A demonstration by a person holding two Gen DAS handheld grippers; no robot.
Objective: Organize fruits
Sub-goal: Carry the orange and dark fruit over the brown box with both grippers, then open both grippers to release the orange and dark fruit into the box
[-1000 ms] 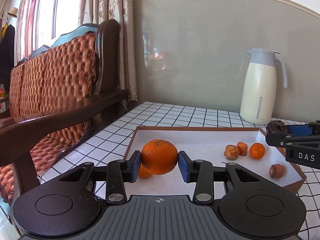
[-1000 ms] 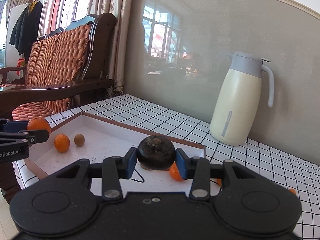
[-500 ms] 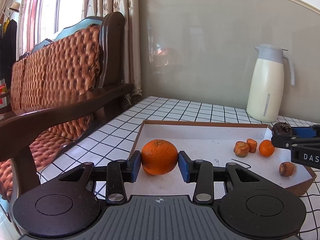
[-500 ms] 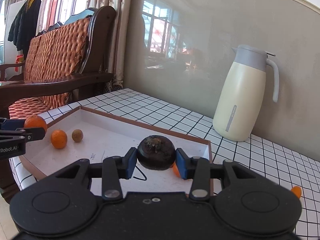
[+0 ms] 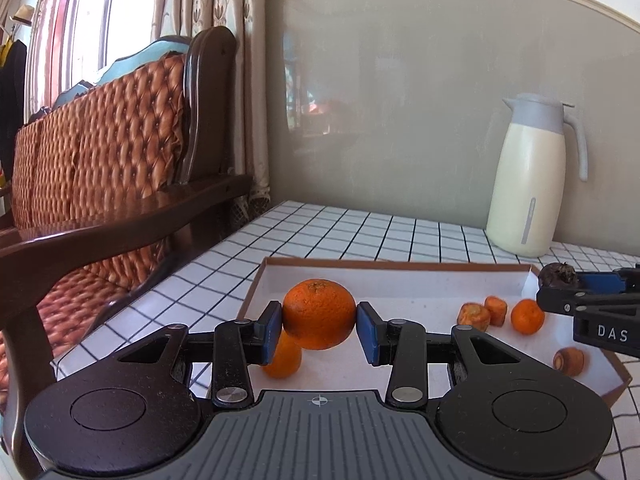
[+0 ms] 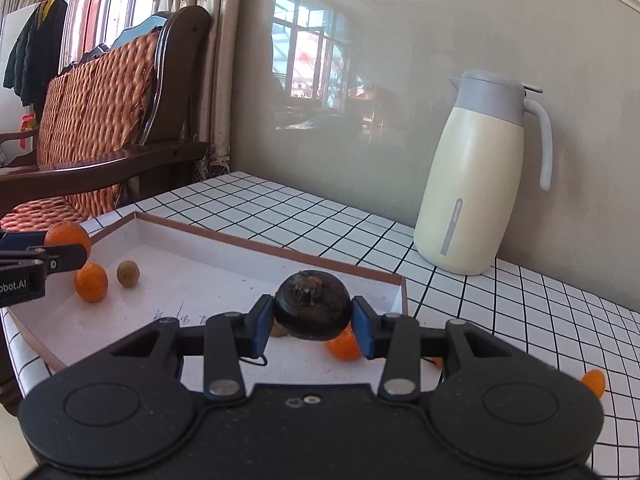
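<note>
Between left gripper [image 5: 319, 334] pads, orange [image 5: 319, 314], above tray [image 5: 400, 266].

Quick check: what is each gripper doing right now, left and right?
Left gripper: closed on the orange, above the tray.
Right gripper: closed on the dark fruit.

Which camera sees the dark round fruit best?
The right wrist view: the dark fruit sits close and centred, pinched in the right tool. The left wrist view shows it small at the right edge.
</note>
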